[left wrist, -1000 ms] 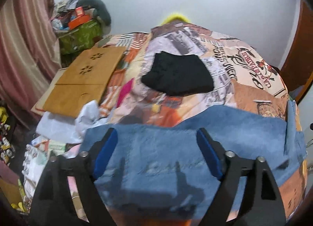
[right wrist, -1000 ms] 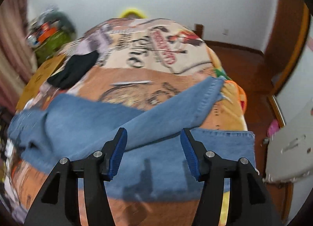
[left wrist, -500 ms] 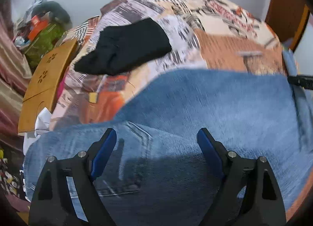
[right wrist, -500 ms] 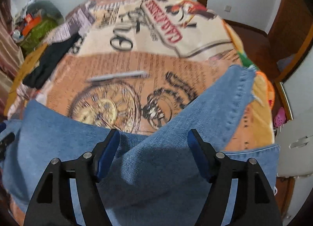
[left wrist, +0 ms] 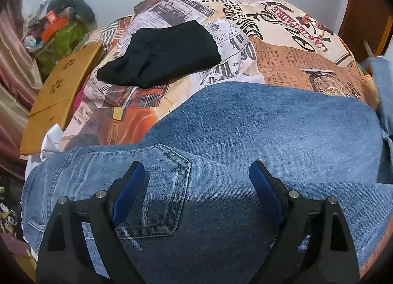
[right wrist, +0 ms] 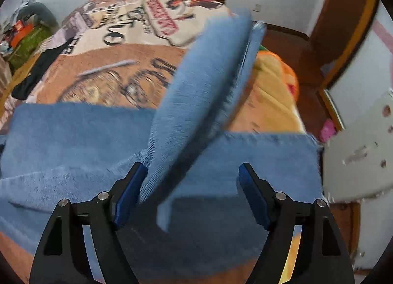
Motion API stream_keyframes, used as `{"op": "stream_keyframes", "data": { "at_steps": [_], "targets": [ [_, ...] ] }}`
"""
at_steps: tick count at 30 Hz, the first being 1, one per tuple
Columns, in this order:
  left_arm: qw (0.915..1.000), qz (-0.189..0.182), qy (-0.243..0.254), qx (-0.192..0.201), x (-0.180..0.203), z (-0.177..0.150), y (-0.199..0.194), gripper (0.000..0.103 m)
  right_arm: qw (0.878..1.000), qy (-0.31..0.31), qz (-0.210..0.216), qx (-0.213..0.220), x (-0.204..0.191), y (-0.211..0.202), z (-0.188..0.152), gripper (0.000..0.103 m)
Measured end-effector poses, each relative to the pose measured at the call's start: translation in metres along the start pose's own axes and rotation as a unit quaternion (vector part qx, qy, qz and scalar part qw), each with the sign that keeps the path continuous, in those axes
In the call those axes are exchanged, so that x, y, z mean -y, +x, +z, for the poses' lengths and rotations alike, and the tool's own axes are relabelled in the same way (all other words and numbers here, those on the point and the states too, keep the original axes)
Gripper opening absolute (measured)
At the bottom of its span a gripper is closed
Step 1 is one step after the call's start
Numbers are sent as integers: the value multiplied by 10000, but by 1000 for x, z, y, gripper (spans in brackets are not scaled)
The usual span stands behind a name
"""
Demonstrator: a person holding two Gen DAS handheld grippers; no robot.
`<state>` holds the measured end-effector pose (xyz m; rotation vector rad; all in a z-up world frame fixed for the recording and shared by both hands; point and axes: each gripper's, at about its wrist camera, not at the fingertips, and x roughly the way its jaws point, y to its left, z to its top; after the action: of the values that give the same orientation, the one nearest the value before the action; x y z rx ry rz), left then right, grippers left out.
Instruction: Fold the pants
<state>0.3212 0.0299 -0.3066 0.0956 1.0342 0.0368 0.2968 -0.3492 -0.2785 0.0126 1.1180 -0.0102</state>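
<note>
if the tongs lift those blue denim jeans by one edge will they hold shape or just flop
Probably flop: the blue denim jeans drape over the patterned bedspread, and one leg already lies bent across the other. Likely heavyish for cloth, since the denim looks thick with a stitched back pocket. The coarse weave should resist slipping.

Even indoor light, fisheye bending at edges; right view's jeans [right wrist: 203,92] motion-blurred, left view sharp
</note>
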Motion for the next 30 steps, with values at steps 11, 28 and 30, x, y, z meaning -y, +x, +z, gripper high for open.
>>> {"op": "stream_keyframes", "data": {
  "at_steps": [11,28,30],
  "targets": [
    [9998,116,145,-8,5,2,-3,88,9878,1508,-369,-137,87,-24,-53,68],
    [9845,-653,1622,116,120,15,-33,88,9873,1524,-408,-189,99,21,2,69],
    [9804,-788,1806,8,134,8,-35,88,9879,1394,-577,-348,98,28,-6,69]
  ]
}}
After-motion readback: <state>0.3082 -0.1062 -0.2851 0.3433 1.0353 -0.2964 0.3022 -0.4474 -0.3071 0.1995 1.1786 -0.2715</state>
